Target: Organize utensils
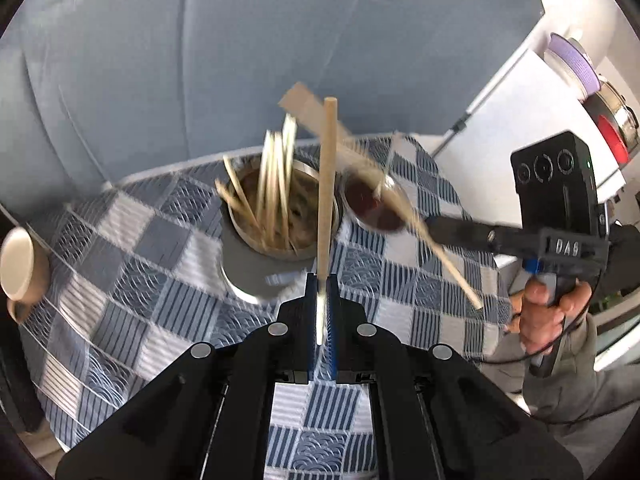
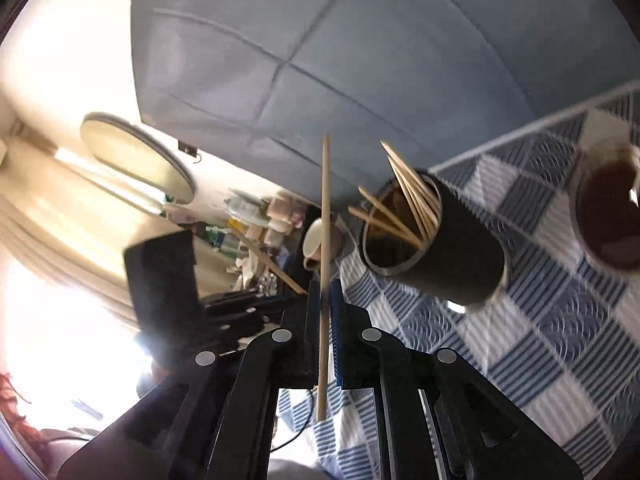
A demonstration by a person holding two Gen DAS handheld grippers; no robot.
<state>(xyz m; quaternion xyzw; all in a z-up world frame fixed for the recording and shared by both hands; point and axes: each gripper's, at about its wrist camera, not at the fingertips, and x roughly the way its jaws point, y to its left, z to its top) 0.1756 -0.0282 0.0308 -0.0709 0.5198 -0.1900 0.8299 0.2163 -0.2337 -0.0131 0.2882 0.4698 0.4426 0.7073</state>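
My left gripper (image 1: 322, 280) is shut on the lower end of a pale wooden chopstick (image 1: 326, 184), which stands upright over the table. A metal holder (image 1: 280, 216) just beyond it bristles with several chopsticks. In the right wrist view, my right gripper (image 2: 325, 286) is shut on a second chopstick (image 2: 325, 208), which runs through the jaws and sticks out behind them. The same holder (image 2: 440, 248) stands to its right, looking dark from this side. The left wrist view shows the right gripper (image 1: 430, 226) with its slanted chopstick (image 1: 452, 264) beside a brown-lined cup (image 1: 376, 208).
A blue-and-white checked cloth (image 1: 152, 280) covers the table. A beige mug (image 1: 20, 268) lies at the table's left edge. The brown-lined cup (image 2: 608, 216) holds a flat wooden utensil (image 1: 304, 106). A grey-blue padded backrest (image 1: 200, 60) rises behind. A person's hand (image 1: 552, 312) grips the right handle.
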